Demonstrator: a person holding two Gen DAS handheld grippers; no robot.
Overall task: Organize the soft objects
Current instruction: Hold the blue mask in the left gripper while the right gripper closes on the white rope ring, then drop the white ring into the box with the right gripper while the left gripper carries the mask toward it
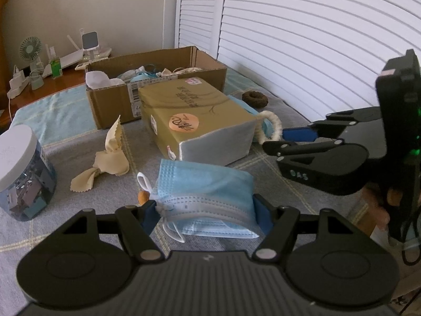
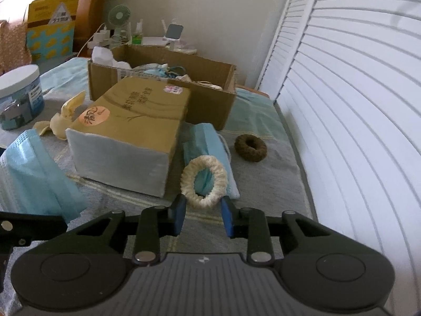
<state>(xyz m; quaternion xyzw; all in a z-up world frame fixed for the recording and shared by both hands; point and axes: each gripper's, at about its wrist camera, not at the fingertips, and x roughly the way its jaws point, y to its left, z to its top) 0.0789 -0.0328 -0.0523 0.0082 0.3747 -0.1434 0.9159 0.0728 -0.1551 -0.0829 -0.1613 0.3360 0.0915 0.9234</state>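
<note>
My left gripper (image 1: 208,212) is shut on a stack of blue face masks (image 1: 208,189), the pads pressing its two ends. The stack also shows in the right wrist view (image 2: 34,168). My right gripper (image 2: 201,213) is open with its blue pads on either side of a cream scrunchie (image 2: 204,181), which rests on another blue mask (image 2: 208,144); it appears in the left wrist view (image 1: 279,137) beside the scrunchie (image 1: 271,126). A brown scrunchie (image 2: 250,147) lies farther right. A cream cloth (image 1: 105,158) lies at left. An open cardboard box (image 2: 210,100) holds several soft items.
A gold tissue box (image 2: 126,131) lies mid-bed in front of the cardboard box. A white-lidded jar (image 1: 21,173) stands at left. White louvred doors (image 2: 355,105) run along the right edge of the bed. A nightstand with a fan (image 2: 118,15) and gadgets is behind.
</note>
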